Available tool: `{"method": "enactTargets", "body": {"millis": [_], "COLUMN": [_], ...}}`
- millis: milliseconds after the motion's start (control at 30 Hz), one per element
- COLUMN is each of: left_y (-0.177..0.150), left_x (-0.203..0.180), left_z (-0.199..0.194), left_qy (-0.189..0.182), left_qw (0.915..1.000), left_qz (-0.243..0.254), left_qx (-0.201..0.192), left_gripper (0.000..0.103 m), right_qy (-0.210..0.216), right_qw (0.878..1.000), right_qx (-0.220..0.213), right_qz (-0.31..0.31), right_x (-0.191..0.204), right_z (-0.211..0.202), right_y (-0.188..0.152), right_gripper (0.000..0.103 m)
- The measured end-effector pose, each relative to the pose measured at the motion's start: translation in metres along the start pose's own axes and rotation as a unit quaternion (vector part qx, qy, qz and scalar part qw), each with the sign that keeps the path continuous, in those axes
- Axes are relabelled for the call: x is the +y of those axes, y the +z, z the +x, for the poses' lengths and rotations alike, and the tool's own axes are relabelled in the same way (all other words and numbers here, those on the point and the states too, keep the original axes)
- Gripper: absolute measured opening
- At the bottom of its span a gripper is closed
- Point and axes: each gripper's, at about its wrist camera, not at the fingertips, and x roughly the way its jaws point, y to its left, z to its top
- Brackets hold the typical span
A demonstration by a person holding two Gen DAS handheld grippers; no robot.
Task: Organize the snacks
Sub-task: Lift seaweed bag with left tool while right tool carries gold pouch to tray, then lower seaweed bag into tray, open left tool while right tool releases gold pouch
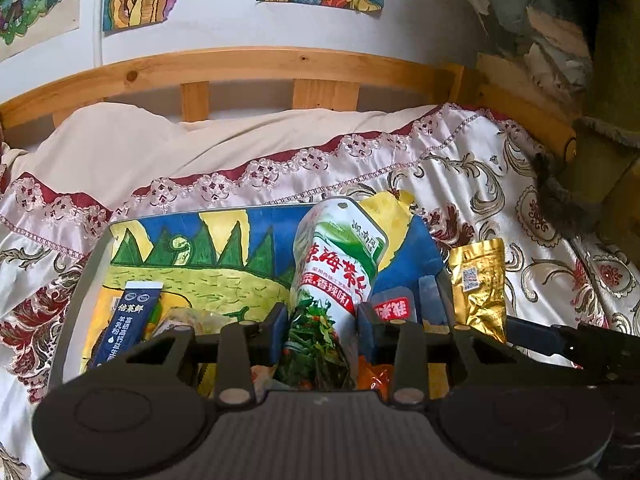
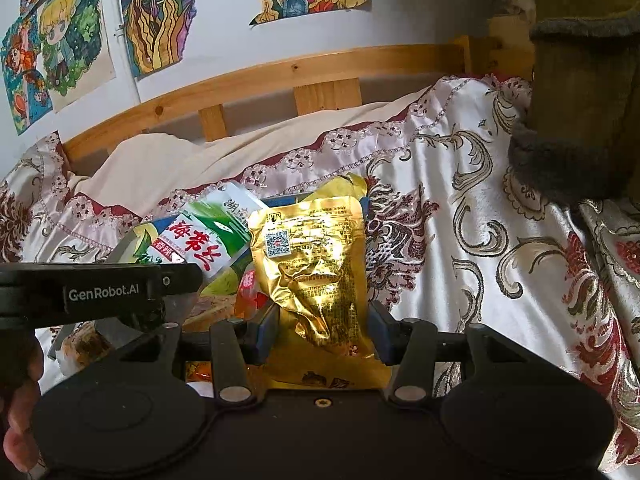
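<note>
The left gripper (image 1: 322, 332) pinches a green-and-white seaweed snack pouch (image 1: 334, 280) upright over the painted tray (image 1: 200, 240) on the bedspread (image 1: 500, 200), while the right gripper (image 2: 322, 332) pinches a gold foil packet (image 2: 320, 276) just beside the tray's right edge.

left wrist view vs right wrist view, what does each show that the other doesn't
Only the left wrist view shows the dark blue sachet lying on the painted tray. Only the right wrist view shows the cartoon-girl drawing on the wall and a hand at the left edge. Both show the green-and-white seaweed pouch between the left gripper's jaws, the gold foil pouch in the right gripper, and the wooden bed rail.
</note>
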Motion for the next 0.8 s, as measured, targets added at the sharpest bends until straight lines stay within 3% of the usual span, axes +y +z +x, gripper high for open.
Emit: {"method": "enactTargets", "body": {"millis": [300, 433, 500, 567, 700, 800], "left_y": [-0.005, -0.007, -0.009, -0.009, -0.009, -0.007], "left_x": [0.001, 0.005, 0.009, 0.014, 0.020, 0.024], "left_z": [0.005, 0.005, 0.001, -0.005, -0.021, -0.038], "left_qy": [-0.005, -0.008, -0.012, -0.017, -0.014, 0.001], "left_qw": [0.9999, 0.9997, 0.9994, 0.9988, 0.9978, 0.9966], "left_qz": [-0.009, -0.020, -0.032, -0.045, -0.056, -0.056], "left_qx": [0.007, 0.011, 0.002, -0.008, -0.032, -0.060], "left_gripper": [0.047, 0.053, 0.053, 0.063, 0.070, 0.086], "right_qy": [-0.002, 0.001, 0.000, -0.003, -0.007, -0.011], "right_qw": [1.000, 1.000, 1.000, 1.000, 0.999, 0.999], "right_qx": [-0.003, -0.010, -0.012, -0.016, -0.032, -0.048], "right_qz": [0.010, 0.012, 0.011, 0.009, 0.012, 0.017], "right_x": [-0.004, -0.004, -0.003, -0.003, -0.003, -0.003], "right_z": [0.000, -0.002, -0.004, -0.006, -0.015, -0.025], "right_y": [-0.001, -0.001, -0.001, 0.000, 0.001, 0.004], "right_gripper": [0.053, 0.065, 0.066, 0.072, 0.080, 0.088]}}
